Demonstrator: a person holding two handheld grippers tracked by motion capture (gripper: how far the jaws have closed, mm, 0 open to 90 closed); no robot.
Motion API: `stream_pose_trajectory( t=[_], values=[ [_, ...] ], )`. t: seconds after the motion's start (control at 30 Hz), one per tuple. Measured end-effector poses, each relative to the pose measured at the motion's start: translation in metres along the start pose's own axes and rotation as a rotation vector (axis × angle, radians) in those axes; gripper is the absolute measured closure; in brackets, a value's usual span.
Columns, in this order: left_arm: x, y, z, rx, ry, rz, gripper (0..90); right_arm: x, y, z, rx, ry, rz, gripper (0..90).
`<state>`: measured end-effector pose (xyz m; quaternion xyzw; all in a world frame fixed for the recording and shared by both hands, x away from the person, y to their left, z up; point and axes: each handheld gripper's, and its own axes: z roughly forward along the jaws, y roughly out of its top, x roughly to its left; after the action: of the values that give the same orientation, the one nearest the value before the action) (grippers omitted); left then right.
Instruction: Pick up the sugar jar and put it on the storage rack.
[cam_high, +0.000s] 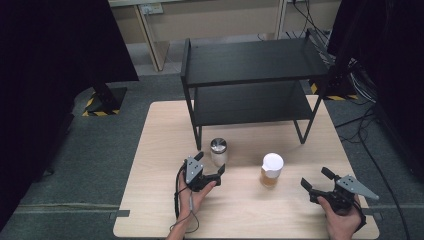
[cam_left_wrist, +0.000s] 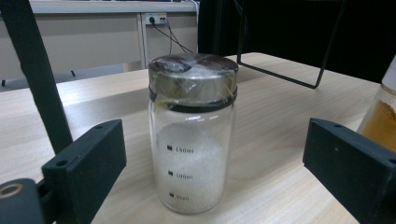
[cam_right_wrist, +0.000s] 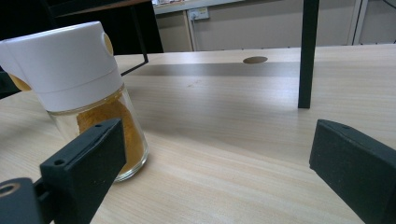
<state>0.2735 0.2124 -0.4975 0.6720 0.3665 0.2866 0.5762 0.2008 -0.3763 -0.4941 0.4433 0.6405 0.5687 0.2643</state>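
Left gripper (cam_high: 210, 163), jaws apart, frames the metal-lidded jar (cam_left_wrist: 193, 135) standing just before the shelf rack (cam_high: 250, 62); advance square, clamp glass below lid; right gripper (cam_high: 316, 178) also apart, near white-capped jar (cam_high: 271, 170).

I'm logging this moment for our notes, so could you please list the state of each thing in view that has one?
Metal-lidded jar: upright, lid on, partly filled with white grains, ungripped.
White-capped jar: upright, capped, holds orange powder, ungripped.
Left claw: open, jaws either side of the metal-lidded jar, not touching.
Right claw: open, empty, beside the white-capped jar.
Black shelf: standing, both levels bare.
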Motion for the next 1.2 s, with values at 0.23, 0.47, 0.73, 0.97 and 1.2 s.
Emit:
stream_pose_trajectory(
  t=[0.23,0.47,0.73,0.97,1.2],
  values=[
    [-0.002,0.004,0.012,0.016,0.004,0.0,6.4,0.0,0.0,0.0,0.0,0.0,-0.002,4.1],
    [-0.004,0.007,0.023,0.037,0.021,0.001,9.3,0.0,0.0,0.0,-0.002,0.003,-0.001,4.1],
    [-0.007,0.012,0.034,0.064,0.06,0.004,16.6,-0.001,-0.001,0.0,-0.003,0.006,0.0,4.1],
    [-0.01,0.015,0.041,0.082,0.081,0.011,23.0,-0.001,0.0,0.0,-0.001,0.007,0.0,4.1],
    [-0.006,0.014,0.046,0.094,0.079,-0.013,25.7,-0.002,0.0,0.0,-0.001,0.009,0.001,4.1]
  ],
)
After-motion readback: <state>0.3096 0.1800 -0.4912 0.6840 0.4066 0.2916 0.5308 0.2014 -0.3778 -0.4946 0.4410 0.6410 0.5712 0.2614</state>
